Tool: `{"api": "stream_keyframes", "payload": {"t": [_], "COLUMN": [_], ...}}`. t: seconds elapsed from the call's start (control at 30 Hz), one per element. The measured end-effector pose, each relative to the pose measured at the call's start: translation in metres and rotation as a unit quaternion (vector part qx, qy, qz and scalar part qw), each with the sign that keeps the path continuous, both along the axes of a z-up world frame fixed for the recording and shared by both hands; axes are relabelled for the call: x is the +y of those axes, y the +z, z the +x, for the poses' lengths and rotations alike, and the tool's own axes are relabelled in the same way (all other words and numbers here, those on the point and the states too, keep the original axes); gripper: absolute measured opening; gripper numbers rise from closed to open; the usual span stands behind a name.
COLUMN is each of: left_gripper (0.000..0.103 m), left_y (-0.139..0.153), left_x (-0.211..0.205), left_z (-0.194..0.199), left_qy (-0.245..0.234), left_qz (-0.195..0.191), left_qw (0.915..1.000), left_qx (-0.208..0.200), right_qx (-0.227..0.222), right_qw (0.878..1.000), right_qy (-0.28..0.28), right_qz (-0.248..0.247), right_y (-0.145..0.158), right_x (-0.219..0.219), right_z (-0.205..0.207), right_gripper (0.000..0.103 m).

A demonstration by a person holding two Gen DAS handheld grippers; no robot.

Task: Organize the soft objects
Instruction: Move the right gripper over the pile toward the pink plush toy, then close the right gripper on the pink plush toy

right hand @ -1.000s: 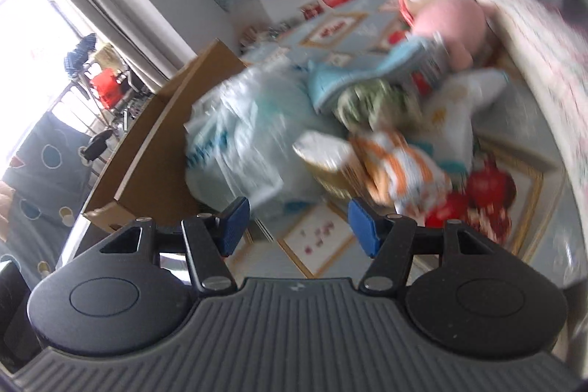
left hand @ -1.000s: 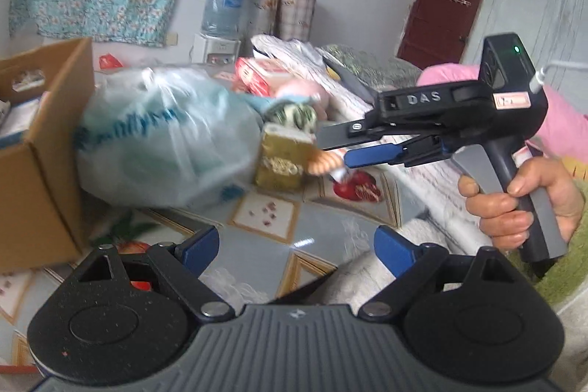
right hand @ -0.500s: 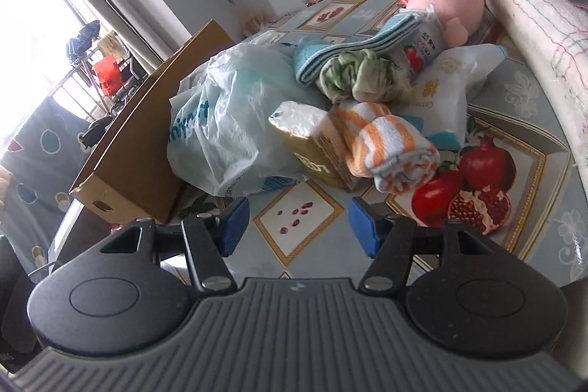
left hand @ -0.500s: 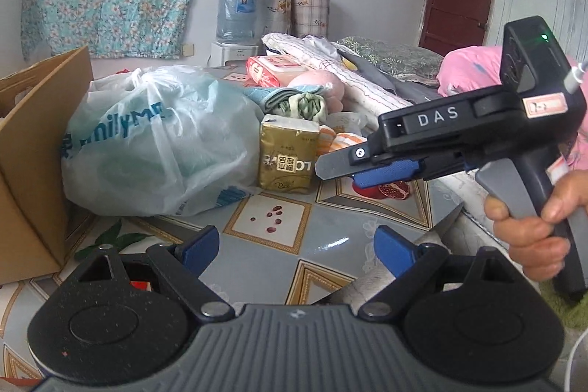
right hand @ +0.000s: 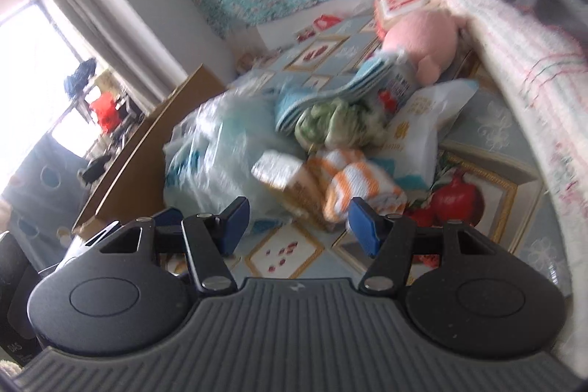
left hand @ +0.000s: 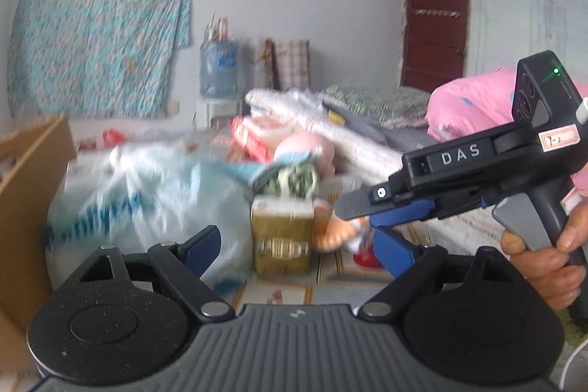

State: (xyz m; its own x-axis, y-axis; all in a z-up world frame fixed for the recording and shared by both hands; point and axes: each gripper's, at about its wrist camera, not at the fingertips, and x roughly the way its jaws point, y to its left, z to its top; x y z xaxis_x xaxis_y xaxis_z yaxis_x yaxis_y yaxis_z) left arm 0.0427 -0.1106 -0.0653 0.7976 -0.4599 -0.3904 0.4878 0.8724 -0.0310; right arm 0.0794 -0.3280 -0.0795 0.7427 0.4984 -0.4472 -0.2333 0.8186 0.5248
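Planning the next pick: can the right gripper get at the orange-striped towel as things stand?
Probably yes: the right gripper is open, pointed at the orange-striped towel, which lies exposed beside the gold pack with nothing between.

The left gripper [left hand: 297,247] points forward with its two blue-padded fingers spread wide and nothing between them. The right gripper [right hand: 298,221] likewise has its blue fingers [right hand: 362,221] parted and holds nothing. Seen from the left wrist camera, the right gripper reaches in from the right side, its grey pistol handle gripped by the person's right hand [left hand: 544,267].
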Motion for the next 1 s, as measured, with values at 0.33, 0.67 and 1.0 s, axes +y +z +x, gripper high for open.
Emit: {"api": "stream_keyframes", "payload": {"t": [0.33,0.67,1.0], "left_gripper": [0.079,0.060,0.053], "left_y": [0.025,0.028,0.024], "left_x": [-0.007,-0.007,-0.024], "left_z": [0.043,0.087,0.120], "left_qy": [-0.019,0.006,-0.007], "left_qz": [-0.012,-0.022,-0.017], "left_qw": [0.9997,0.9995,0.9991], "left_qx": [-0.007,0.020,0.039], "right_qx": [-0.007,0.035,0.050], "right_qw": [0.998,0.992,0.986], "right_qy": [-0.043,-0.070,-0.126], "right_qz": [0.051,0.104,0.095], "right_y": [0.026,0.024,0.017], "right_x": [-0.017,-0.032,-0.063], "right_z": [0.028,0.099,0.133], "right_gripper": [0.060,0.056,0.056]}}
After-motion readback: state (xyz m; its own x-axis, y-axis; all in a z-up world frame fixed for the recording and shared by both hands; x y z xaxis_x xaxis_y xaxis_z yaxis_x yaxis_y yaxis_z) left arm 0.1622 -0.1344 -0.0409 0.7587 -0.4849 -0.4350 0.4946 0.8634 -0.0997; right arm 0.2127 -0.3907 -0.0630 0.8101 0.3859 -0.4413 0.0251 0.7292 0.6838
